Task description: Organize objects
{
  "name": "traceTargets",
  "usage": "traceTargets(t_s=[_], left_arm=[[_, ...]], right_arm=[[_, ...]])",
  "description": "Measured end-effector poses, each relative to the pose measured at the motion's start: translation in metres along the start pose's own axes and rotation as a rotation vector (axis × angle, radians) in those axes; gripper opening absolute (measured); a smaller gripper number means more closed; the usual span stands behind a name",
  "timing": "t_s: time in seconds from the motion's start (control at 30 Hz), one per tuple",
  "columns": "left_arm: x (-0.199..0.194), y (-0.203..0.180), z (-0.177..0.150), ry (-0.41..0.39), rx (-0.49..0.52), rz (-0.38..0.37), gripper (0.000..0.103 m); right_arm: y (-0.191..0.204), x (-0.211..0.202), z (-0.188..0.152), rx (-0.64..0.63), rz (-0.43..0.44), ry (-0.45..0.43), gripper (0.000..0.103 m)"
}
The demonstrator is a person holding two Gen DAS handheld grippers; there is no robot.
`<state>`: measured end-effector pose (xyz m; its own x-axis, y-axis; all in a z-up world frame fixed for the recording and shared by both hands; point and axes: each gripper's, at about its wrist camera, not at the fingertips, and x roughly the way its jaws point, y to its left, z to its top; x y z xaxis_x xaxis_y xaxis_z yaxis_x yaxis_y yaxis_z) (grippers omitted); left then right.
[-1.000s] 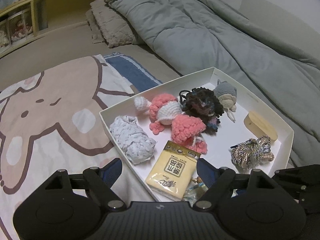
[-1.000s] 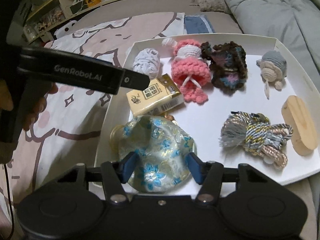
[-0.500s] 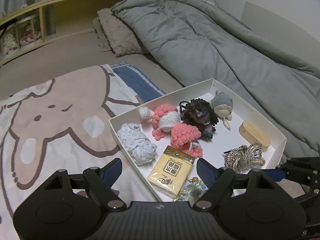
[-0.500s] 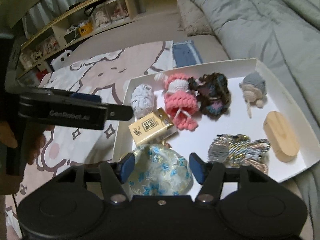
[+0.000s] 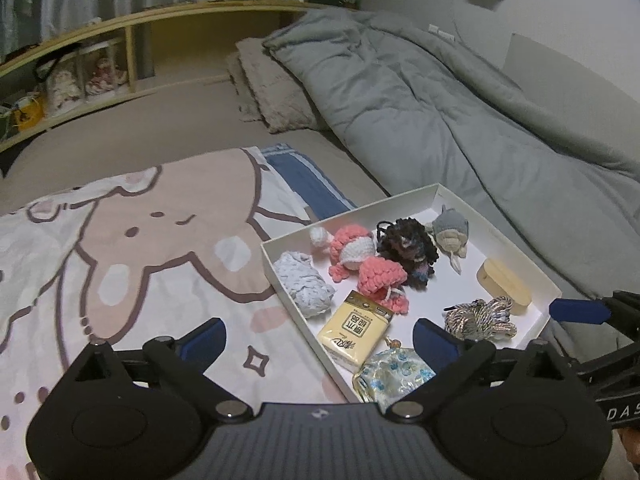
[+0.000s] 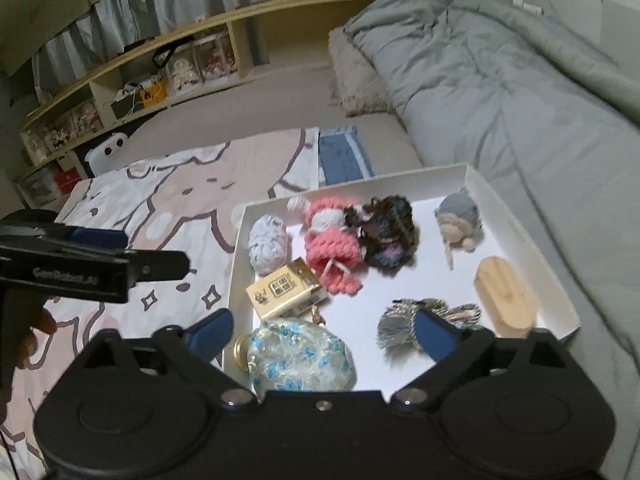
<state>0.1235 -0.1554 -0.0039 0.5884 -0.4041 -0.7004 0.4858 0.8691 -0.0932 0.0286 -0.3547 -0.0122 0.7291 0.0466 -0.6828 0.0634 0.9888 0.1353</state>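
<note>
A white tray (image 5: 532, 264) (image 6: 516, 216) lies on the bed and holds a white yarn bundle (image 5: 306, 284), pink crochet pieces (image 5: 364, 256), a dark yarn ball (image 5: 408, 244), a grey crochet doll (image 5: 450, 230), a wooden oval (image 5: 506, 286), a rope knot (image 5: 480, 318), a yellow tissue pack (image 5: 354, 332) and a floral pouch (image 6: 300, 356). My left gripper (image 5: 318, 340) is open and empty, above the tray's near left corner. My right gripper (image 6: 322, 330) is open and empty, above the pouch at the tray's near edge.
A cartoon-print blanket (image 5: 132, 248) covers the bed left of the tray. A grey duvet (image 5: 460, 120) lies heaped to the right and behind. A beige pillow (image 5: 272, 88) and wooden shelves (image 6: 140, 80) with boxes stand at the back.
Both grippers have drawn back and up from the tray, which now looks smaller. The pouch lies free in the tray, farther from my right fingers.
</note>
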Motion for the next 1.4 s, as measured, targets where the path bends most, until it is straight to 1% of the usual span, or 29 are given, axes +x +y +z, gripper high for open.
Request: traceTargets(t_s=[0.03,0.23,0.37,0.5,0.7,1.0,1.27,1.4], left_arm=[[-0.006,0.000,0.000,-0.006,-0.006,0.004,0.102],[-0.039,-0.005,-0.007,-0.031,-0.010,0.025,0.102],[-0.060,-0.007,-0.014,-0.049,-0.016,0.033,0.103],[-0.080,-0.008,-0.023,-0.072,-0.016,0.057,0.103],[-0.101,-0.007,-0.040,-0.093,-0.037,0.070,0.103],[-0.117,-0.008,-0.068,-0.094,-0.032,0.100,0.103],[-0.116,-0.008,-0.086,-0.083,-0.044,0.105,0.103],[-0.111,-0.006,-0.094,-0.067,-0.049,0.109,0.103]], right_arm=[[0.000,-0.005,0.000,0.000,-0.005,-0.006,0.103],[0.003,-0.031,-0.001,-0.010,-0.037,-0.043,0.103],[0.005,-0.047,-0.003,-0.010,-0.076,-0.062,0.103],[0.005,-0.062,-0.008,0.000,-0.074,-0.078,0.103],[0.010,-0.080,-0.021,-0.001,-0.089,-0.084,0.103],[0.015,-0.098,-0.043,0.003,-0.120,-0.092,0.103],[0.019,-0.097,-0.060,0.017,-0.153,-0.084,0.103],[0.022,-0.096,-0.067,0.013,-0.149,-0.097,0.103]])
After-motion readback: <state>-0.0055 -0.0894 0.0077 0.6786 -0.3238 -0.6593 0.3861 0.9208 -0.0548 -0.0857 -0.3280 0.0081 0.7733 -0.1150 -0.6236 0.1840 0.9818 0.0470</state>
